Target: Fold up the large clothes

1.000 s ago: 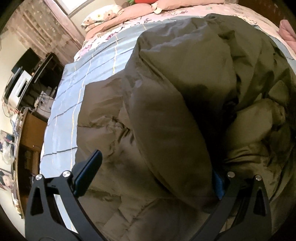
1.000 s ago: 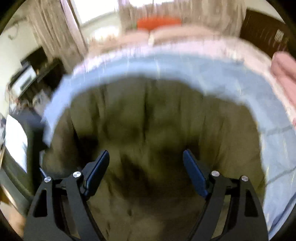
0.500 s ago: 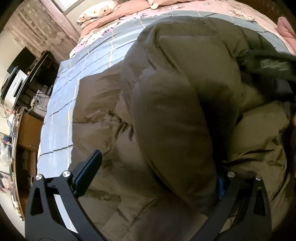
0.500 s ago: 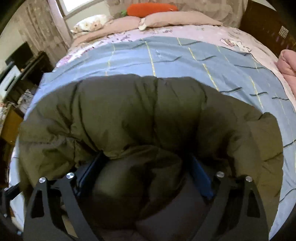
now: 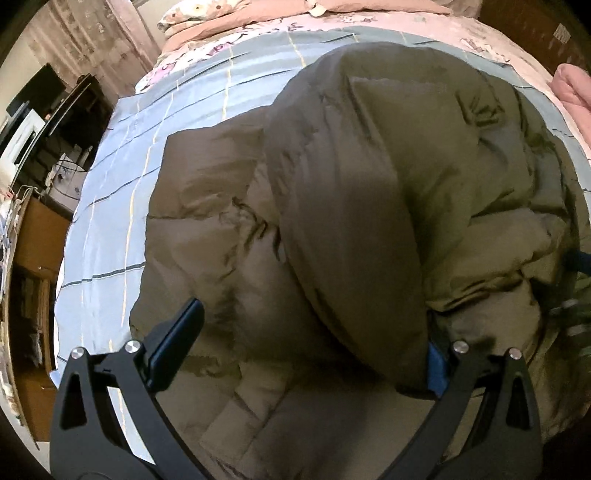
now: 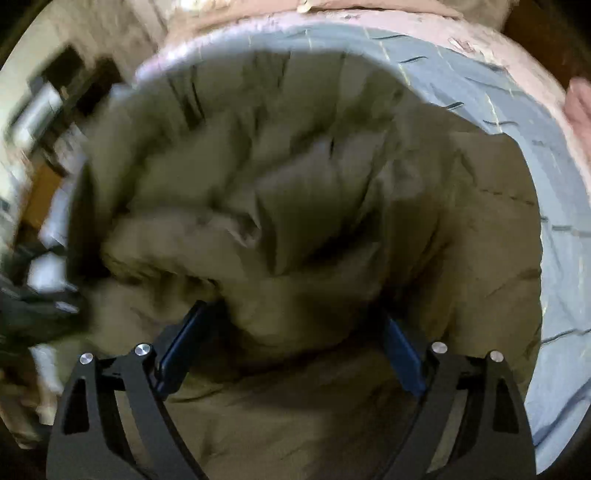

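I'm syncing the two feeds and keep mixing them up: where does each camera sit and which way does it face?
Left wrist: on the left gripper, looking along its fingers over the olive coat toward the pillows; jaws wide.
Right wrist: on the right gripper, facing the same way, blurred; a coat fold bulges between its fingers.
Shared: coat, blue checked bedspread, desk at left; the right gripper shows at the left view's right edge.

A home bedroom: ahead of the tool lies a bed (image 5: 155, 155) with a blue checked sheet, pink pillows (image 5: 236, 18) at its far end, patterned curtains (image 5: 92, 48) beyond, and probably a cluttered desk (image 5: 33, 236) to the left.
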Motion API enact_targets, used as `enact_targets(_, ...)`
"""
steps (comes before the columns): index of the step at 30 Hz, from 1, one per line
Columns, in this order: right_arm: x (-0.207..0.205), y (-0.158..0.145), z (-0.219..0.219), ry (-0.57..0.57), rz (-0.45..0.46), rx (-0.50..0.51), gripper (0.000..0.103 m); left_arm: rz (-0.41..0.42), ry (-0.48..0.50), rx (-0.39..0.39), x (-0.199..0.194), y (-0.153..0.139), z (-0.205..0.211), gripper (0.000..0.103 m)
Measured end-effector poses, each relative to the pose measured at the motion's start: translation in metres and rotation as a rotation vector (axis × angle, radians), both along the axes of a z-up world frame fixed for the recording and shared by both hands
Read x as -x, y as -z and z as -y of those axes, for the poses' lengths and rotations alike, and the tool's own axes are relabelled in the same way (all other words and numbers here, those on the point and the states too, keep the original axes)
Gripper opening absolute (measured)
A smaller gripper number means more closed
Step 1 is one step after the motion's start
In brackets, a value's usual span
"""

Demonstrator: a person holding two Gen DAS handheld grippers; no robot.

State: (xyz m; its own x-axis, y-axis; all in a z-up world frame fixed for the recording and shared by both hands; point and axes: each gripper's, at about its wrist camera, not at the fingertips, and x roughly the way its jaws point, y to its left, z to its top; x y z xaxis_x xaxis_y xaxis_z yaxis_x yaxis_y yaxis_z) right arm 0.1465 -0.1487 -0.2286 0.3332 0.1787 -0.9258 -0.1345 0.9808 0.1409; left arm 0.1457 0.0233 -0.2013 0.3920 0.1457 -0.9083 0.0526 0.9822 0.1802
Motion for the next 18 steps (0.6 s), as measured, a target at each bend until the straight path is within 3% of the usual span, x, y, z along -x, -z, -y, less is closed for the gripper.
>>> enact_targets(2,-0.002,0.001,-0.001,0.006,0.034,-0.015,0.090,0.036,-0.009,0.033,0.002,-0.012,-0.006,0.101)
enact_targets(4,0.001,-0.011,0.011,0.054,0.031,-0.110,0.090,0.073,-0.008,0.096,0.011,-0.033,-0.018,0.101)
enact_targets(6,0.013,-0.030,0.026,0.079,0.017,-0.205,0.091,0.073,0.011,0.166,0.022,-0.050,-0.036,0.101)
enact_targets(8,0.032,-0.050,0.045,0.084,0.021,-0.210,0.096,0.063,0.046,0.199,0.032,-0.057,-0.048,0.101)
enact_targets(10,0.059,-0.062,0.072,0.133,0.022,-0.197,0.100,0.060,0.072,0.120,0.049,-0.058,-0.063,0.101)
enact_targets(13,0.093,-0.055,0.118,0.246,-0.073,-0.199,0.100,0.004,0.059,-0.051,0.076,-0.035,-0.089,0.101)
enact_targets(16,0.128,-0.031,0.163,0.404,-0.213,-0.156,0.100,-0.158,0.001,-0.076,0.091,0.004,-0.124,0.101)
enact_targets(18,0.151,-0.009,0.186,0.537,-0.320,-0.204,0.100,-0.246,-0.050,-0.054,0.098,0.022,-0.144,0.101)
